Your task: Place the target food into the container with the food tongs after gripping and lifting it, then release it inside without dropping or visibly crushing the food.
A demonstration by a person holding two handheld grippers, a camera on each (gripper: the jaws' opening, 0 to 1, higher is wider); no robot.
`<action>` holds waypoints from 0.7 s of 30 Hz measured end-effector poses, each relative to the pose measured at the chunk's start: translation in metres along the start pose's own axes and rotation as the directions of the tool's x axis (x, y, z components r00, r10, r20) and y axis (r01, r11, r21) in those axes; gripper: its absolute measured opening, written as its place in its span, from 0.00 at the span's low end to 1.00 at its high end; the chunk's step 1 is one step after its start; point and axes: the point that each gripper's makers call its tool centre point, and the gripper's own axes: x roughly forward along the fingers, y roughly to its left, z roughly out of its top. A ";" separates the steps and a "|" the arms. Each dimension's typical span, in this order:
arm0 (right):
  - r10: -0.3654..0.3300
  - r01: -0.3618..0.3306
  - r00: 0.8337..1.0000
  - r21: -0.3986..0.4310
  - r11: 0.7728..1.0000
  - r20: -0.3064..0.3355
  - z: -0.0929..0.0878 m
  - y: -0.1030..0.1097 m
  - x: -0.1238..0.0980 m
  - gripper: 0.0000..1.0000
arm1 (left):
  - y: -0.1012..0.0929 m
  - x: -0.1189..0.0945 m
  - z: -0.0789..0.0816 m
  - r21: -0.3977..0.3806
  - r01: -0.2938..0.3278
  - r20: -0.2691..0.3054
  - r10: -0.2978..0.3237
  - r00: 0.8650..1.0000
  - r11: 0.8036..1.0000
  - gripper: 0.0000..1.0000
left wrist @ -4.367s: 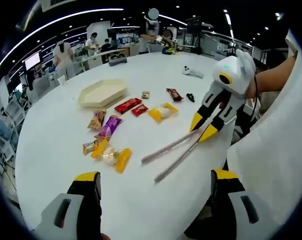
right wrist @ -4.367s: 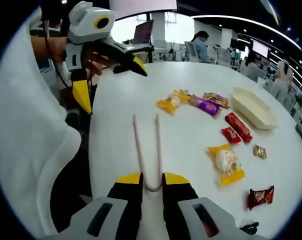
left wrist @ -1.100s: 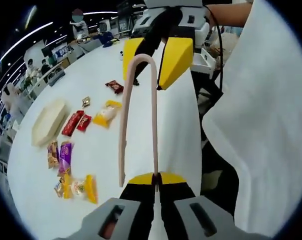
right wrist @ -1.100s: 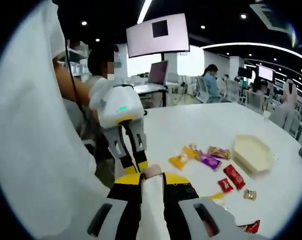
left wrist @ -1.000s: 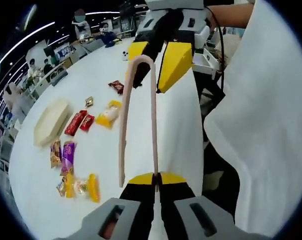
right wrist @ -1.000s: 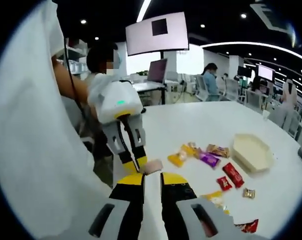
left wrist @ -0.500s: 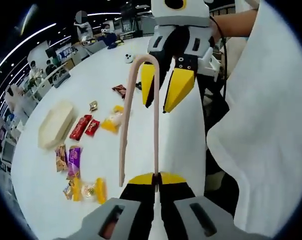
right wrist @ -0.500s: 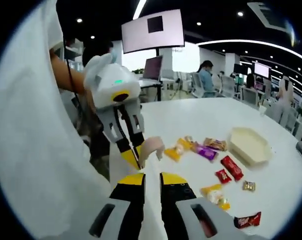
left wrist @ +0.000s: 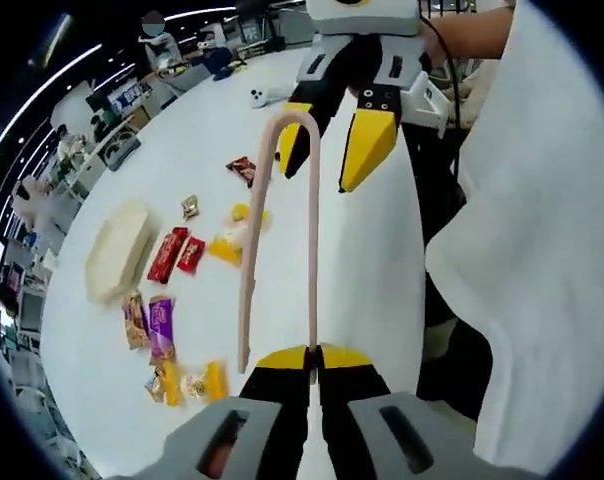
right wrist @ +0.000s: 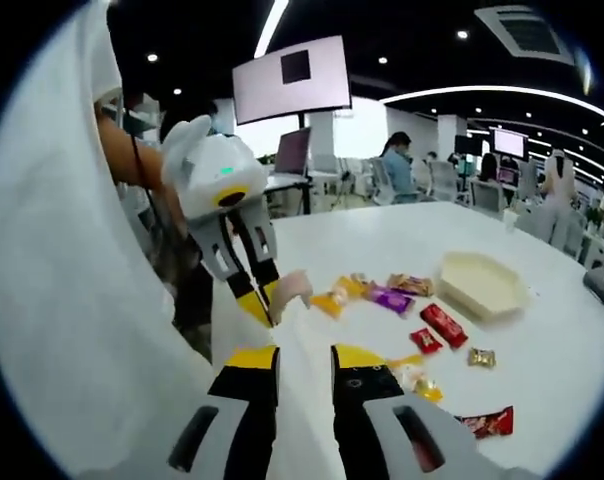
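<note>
Pale pink food tongs (left wrist: 278, 230) stand against a white table (left wrist: 372, 260) — cream container (left wrist: 117, 250), red (left wrist: 167, 255), purple (left wrist: 160, 325) and yellow snack packets (left wrist: 227, 240) strewn beyond. Yellow-tipped black jaws mark the white right gripper (left wrist: 327, 150) — the left gripper (left wrist: 310, 360) likewise.

The counter (left wrist: 352, 270) is smooth, matt white. The food tongs (left wrist: 279, 230) look like matt pinkish plastic. The snack wrappers (left wrist: 165, 255) are glossy foil or film. The container (right wrist: 479, 284) is matt cream, plastic by its look. A sleeve (left wrist: 542, 260) is white cloth.
</note>
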 end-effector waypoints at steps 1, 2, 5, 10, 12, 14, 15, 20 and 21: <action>0.000 0.000 1.000 0.001 1.000 0.001 0.000 -0.001 -0.002 0.22 | 0.001 0.001 0.002 -0.001 -0.008 -0.015 0.008 1.000 1.000 0.00; -0.001 0.001 1.000 0.000 1.000 0.003 -0.001 -0.002 -0.003 0.23 | 0.001 0.001 0.004 -0.006 -0.008 -0.023 0.008 1.000 1.000 0.00; -0.013 0.013 1.000 -0.005 1.000 0.017 0.000 -0.006 -0.009 0.28 | 0.000 0.004 0.009 -0.010 -0.017 -0.048 0.017 0.999 1.000 0.00; -0.052 0.053 0.998 -0.020 0.998 0.033 0.001 -0.017 -0.019 0.34 | -0.007 0.013 0.010 -0.011 0.000 -0.126 -0.001 0.992 1.000 0.00; -0.072 0.073 0.997 -0.050 0.996 0.031 0.000 -0.025 -0.028 0.39 | -0.008 0.018 0.013 -0.025 -0.005 -0.153 0.001 0.988 1.000 0.00; -0.078 0.079 0.997 -0.078 0.994 0.018 -0.002 -0.029 -0.030 0.45 | -0.007 0.019 0.017 -0.012 -0.024 -0.167 0.022 0.986 1.000 0.00; -0.076 0.077 0.997 -0.105 0.991 0.017 -0.002 -0.030 -0.032 0.46 | -0.008 0.019 0.018 -0.014 -0.023 -0.177 0.021 0.984 1.000 0.00; -0.061 0.058 0.998 -0.200 0.978 -0.010 0.001 -0.031 -0.031 0.46 | -0.011 0.018 0.015 0.053 -0.029 -0.275 0.042 0.960 0.998 0.00; -0.045 0.039 0.999 -0.207 0.978 -0.023 0.001 -0.028 -0.030 0.46 | -0.012 0.019 0.014 0.046 -0.027 -0.284 0.039 0.958 0.999 0.00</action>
